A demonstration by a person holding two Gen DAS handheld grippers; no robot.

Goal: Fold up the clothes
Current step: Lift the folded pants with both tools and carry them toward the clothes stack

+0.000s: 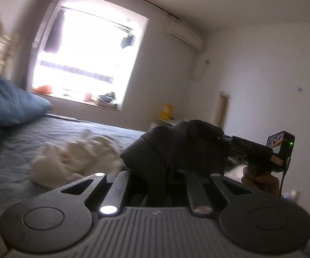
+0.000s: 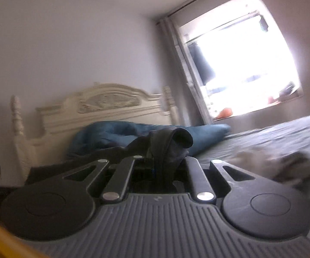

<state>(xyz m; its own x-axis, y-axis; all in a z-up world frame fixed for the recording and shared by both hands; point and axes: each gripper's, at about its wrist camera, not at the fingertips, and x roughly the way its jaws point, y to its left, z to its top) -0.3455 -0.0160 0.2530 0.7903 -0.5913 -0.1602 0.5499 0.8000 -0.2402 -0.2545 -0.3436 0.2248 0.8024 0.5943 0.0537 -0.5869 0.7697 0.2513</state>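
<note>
A black garment [image 1: 176, 148] is held up off the bed between both grippers. My left gripper [image 1: 168, 178] is shut on one bunched edge of it; the cloth rises in front of the jaws and hides the fingertips. In the left wrist view the right gripper [image 1: 226, 138] grips the garment's far end, a hand under it. In the right wrist view my right gripper [image 2: 165, 167] is shut on a dark fold of the black garment [image 2: 172, 146], which stands up between the jaws. A crumpled white garment [image 1: 73, 161] lies on the grey bedsheet [image 1: 15, 154].
A blue duvet [image 2: 116, 135] is piled by the cream carved headboard [image 2: 103, 107]. A bright window [image 1: 90, 60] with clutter on its sill is beyond the bed. A blurred light and grey cloth [image 2: 284, 163] lies on the sheet at right. A yellow object [image 1: 165, 110] stands by the far wall.
</note>
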